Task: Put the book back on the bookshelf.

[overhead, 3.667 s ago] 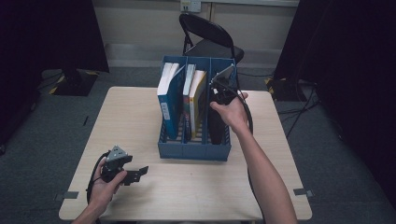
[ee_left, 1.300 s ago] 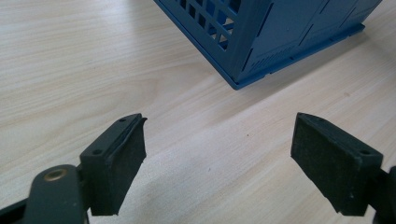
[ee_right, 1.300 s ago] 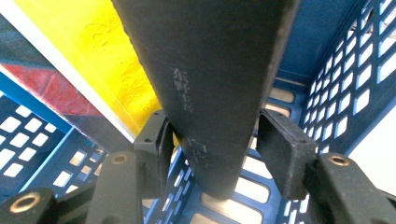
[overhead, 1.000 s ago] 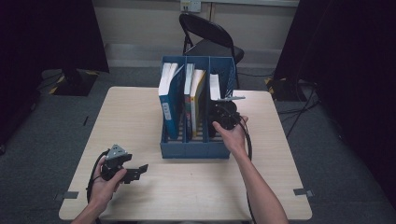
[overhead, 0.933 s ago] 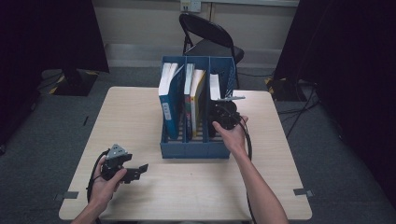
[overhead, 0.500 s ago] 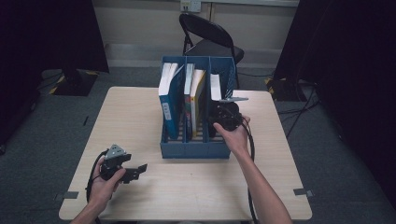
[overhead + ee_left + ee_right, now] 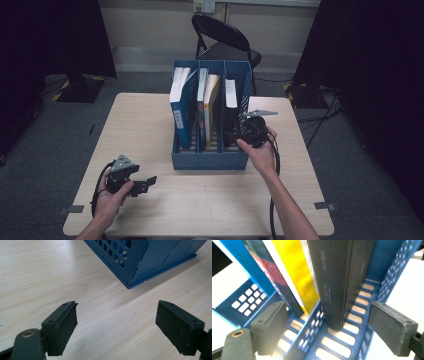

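A black book stands upright in the right compartment of the blue file rack, its white page edges facing up. The rack sits mid-surface, and the book's dark spine faces the near side.

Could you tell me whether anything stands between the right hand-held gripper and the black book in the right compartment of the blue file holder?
Nothing visible does. The right hand-held gripper is open, and the black book stands upright straight ahead in the blue file holder, its spine facing the gap between the jaws.
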`<act>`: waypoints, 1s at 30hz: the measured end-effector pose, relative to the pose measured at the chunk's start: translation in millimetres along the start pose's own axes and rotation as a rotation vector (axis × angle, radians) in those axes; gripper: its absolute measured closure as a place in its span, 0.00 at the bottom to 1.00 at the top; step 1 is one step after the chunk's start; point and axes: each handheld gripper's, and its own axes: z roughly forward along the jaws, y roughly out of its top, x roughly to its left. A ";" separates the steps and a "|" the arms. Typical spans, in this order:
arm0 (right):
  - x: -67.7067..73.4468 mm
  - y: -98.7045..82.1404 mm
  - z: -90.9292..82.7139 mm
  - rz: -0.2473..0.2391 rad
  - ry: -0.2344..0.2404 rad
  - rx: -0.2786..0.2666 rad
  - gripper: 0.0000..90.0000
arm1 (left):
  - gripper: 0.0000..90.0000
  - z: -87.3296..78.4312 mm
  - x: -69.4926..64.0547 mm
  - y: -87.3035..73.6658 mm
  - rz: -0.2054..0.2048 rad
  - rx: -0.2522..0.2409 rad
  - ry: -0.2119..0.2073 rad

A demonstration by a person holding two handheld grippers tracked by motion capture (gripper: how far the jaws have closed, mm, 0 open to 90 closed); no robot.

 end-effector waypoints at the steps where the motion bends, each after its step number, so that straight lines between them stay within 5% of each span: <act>1: 0.4 -1.5 -1.7 -0.003 -0.011 0.003 0.17 | 0.19 -0.4 -0.4 -0.1 0.000 -0.002 -0.004; 21: -7.9 -33.0 -66.6 0.013 0.004 -0.071 0.16 | 0.18 -4.3 2.2 -0.6 -0.010 -0.013 0.001; 30: -17.8 -59.4 -86.0 0.029 -0.037 -0.068 0.16 | 0.18 -4.1 0.2 0.1 -0.012 -0.011 0.004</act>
